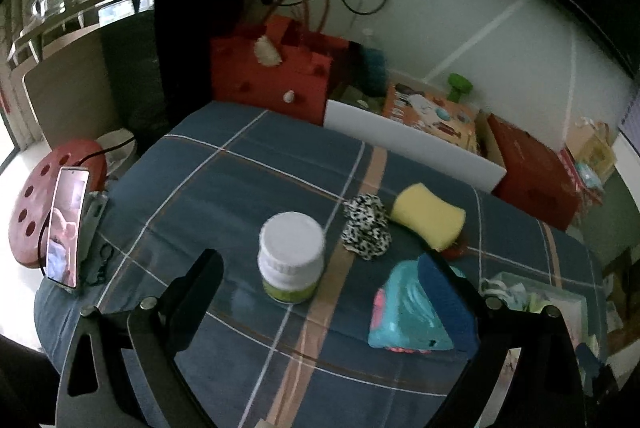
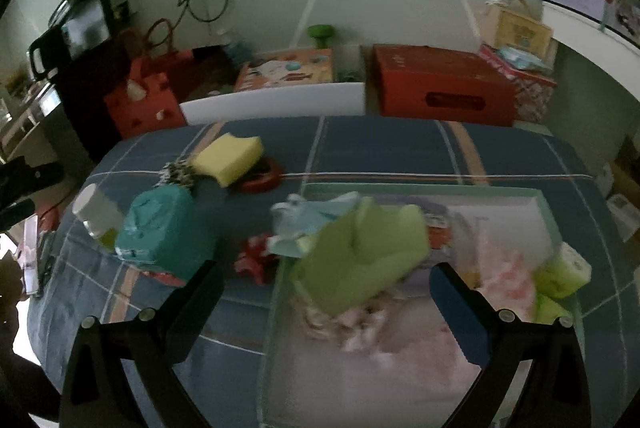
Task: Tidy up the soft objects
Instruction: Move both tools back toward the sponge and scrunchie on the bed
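Observation:
In the left wrist view my left gripper (image 1: 320, 260) is open above the plaid cloth (image 1: 224, 188). Beyond its fingers stand a white-lidded jar (image 1: 292, 256) and a teal soft pack (image 1: 408, 312), the pack close to the right finger. Farther back lie a leopard scrunchie (image 1: 366, 228) and a yellow sponge (image 1: 428, 216). My right gripper (image 2: 324, 272) is open over a clear box (image 2: 440, 188). A green sofa-shaped soft toy (image 2: 364, 248) lies in the box on pink soft things, untouched by the pads. The teal pack (image 2: 164, 232), sponge (image 2: 228, 156) and scrunchie (image 2: 178, 172) lie left of the box.
A red ring (image 2: 264, 178) sits under the sponge, and a red crumpled thing (image 2: 256, 260) and a pale blue item (image 2: 308, 216) lie by the box's left edge. A phone (image 1: 66, 224) leans at the cloth's left edge beside a red stool (image 1: 40, 204). Red boxes (image 2: 444, 84) line the wall.

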